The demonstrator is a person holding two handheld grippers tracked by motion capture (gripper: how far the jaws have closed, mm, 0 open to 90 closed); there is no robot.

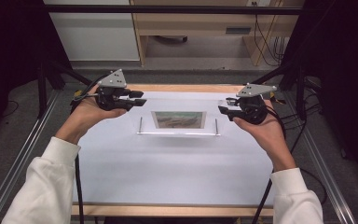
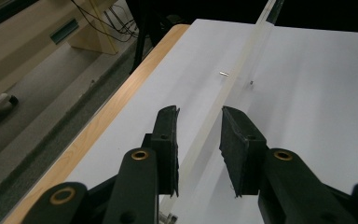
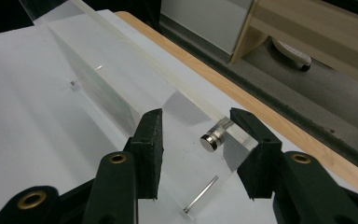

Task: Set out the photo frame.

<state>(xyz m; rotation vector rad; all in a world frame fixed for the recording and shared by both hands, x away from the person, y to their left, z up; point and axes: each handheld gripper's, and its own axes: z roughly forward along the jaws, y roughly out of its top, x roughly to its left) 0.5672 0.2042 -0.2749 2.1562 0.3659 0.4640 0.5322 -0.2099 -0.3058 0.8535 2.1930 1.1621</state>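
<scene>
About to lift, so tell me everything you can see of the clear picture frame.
The clear picture frame is a transparent acrylic panel holding a landscape photo, standing upright on thin metal pin legs at the white table's far middle. A round metal stud shows at one corner. The open left claw and right claw straddle its ends; contact is unclear.

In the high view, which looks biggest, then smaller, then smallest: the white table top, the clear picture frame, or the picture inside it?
1. White table top, by far the biggest.
2. Clear picture frame, standing on the table top.
3. Picture, smallest; it sits inside the frame.
</scene>
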